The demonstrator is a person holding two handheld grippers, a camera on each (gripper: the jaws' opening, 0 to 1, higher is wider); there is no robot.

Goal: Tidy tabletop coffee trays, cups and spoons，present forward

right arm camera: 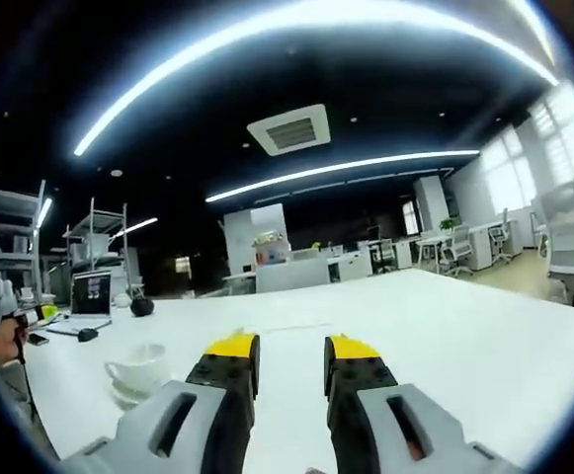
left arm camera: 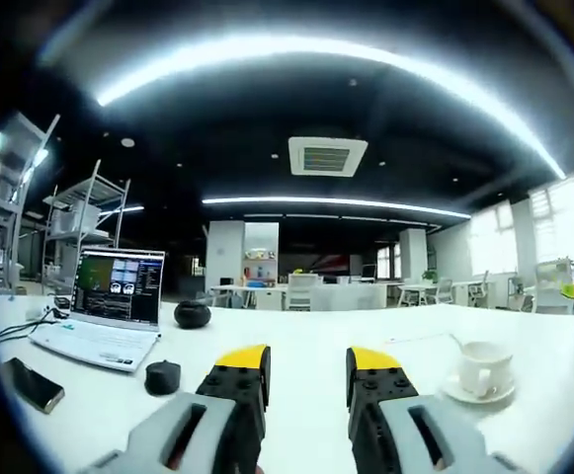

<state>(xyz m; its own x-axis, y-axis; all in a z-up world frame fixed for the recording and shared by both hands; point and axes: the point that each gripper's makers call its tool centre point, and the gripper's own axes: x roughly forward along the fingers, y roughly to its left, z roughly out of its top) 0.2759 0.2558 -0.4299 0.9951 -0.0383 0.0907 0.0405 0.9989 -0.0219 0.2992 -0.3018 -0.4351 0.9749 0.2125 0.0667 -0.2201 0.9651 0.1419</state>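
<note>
A white cup stands on a white saucer on the white table, with a spoon leaning from it. It lies to the right of my left gripper, which is open with nothing between its yellow-tipped jaws. In the right gripper view the same cup on its saucer sits to the left of my right gripper. That gripper is open too and holds nothing. Both grippers hover low over the table, apart from the cup.
An open laptop, a black round object, a small black knob and a phone lie at the table's left. A person's hand shows at the left edge. Shelving stands behind.
</note>
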